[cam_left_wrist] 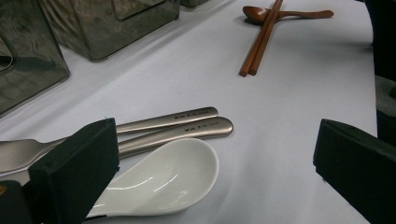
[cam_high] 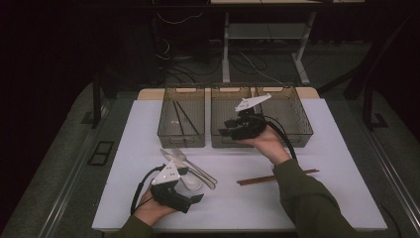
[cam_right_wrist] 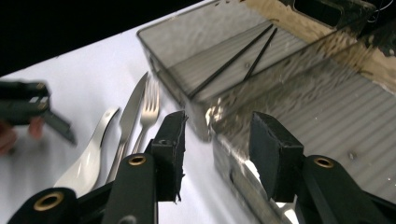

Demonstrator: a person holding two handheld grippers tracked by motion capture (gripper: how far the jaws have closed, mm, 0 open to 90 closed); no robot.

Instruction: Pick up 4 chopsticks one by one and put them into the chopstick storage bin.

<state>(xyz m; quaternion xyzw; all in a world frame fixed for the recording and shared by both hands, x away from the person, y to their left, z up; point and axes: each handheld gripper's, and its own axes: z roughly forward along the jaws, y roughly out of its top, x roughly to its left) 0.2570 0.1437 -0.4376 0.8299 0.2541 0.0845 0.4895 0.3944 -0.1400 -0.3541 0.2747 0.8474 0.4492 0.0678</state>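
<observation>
Dark room all around, with cables on the floor behind, and in the middle a white surface (cam_high: 317, 198) that carries three smoked plastic bins in a row at its far side. In the left bin (cam_high: 181, 130) two black chopsticks (cam_high: 182, 118) already lie, so I judge the sorting of cutlery has begun but most of it is left. The right gripper (cam_high: 236, 128) hovers at the near wall of the middle bin (cam_high: 224, 101); its fingers (cam_right_wrist: 268, 140) stand partly apart with nothing between them, and the bin floor beyond them looks empty. The right bin (cam_high: 292, 116) also seems empty, as far as I can tell. The left gripper (cam_high: 195, 201) rests low on the surface, its fingers (cam_left_wrist: 77, 163) wide apart and holding nothing. Just beside its left finger lies the white ceramic spoon (cam_left_wrist: 163, 179), and touching behind the spoon are the metal knife (cam_right_wrist: 130, 116) and the metal fork (cam_right_wrist: 148, 112), their handles close together. Well apart from these fingers, further away, lie the brown wooden chopsticks (cam_left_wrist: 261, 39), crossing over a wooden spoon (cam_left_wrist: 285, 14). All of these pieces are still on the surface, so I think five items wait to go in the bins.
</observation>
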